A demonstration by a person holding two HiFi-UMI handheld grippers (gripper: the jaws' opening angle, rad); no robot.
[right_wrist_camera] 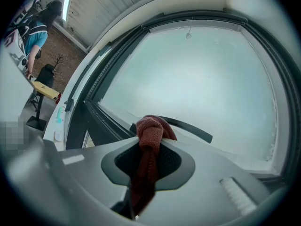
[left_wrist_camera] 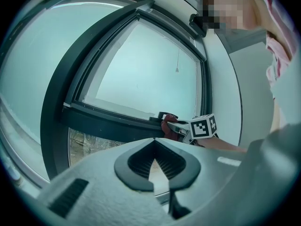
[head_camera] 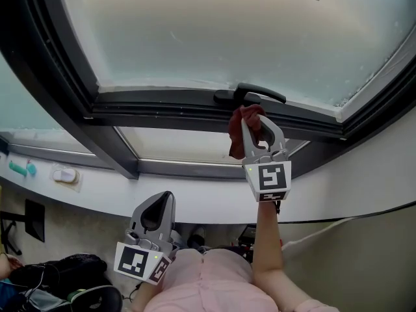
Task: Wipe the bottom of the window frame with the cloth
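Right arm stretched up, right tool (head_camera: 259,123) clamped on cloth (head_camera: 236,138) at the window handle (head_camera: 250,95); left tool (head_camera: 161,200), jaws together, well below it.

Indoor workspace, office or studio type, not a home. Big dark metal window frame (head_camera: 195,106) with frosted pane (head_camera: 214,31) and a black lever handle (head_camera: 250,95). Plain white sill (head_camera: 97,190) carrying a small teal item (head_camera: 21,168) and a small white item (head_camera: 65,175). White wall, loose cable (head_camera: 364,216) running along it. Dark bags (head_camera: 65,272) on the floor below. Right gripper view: a person (right_wrist_camera: 40,32) further back, a brick wall (right_wrist_camera: 56,48) and a yellow table (right_wrist_camera: 46,91).
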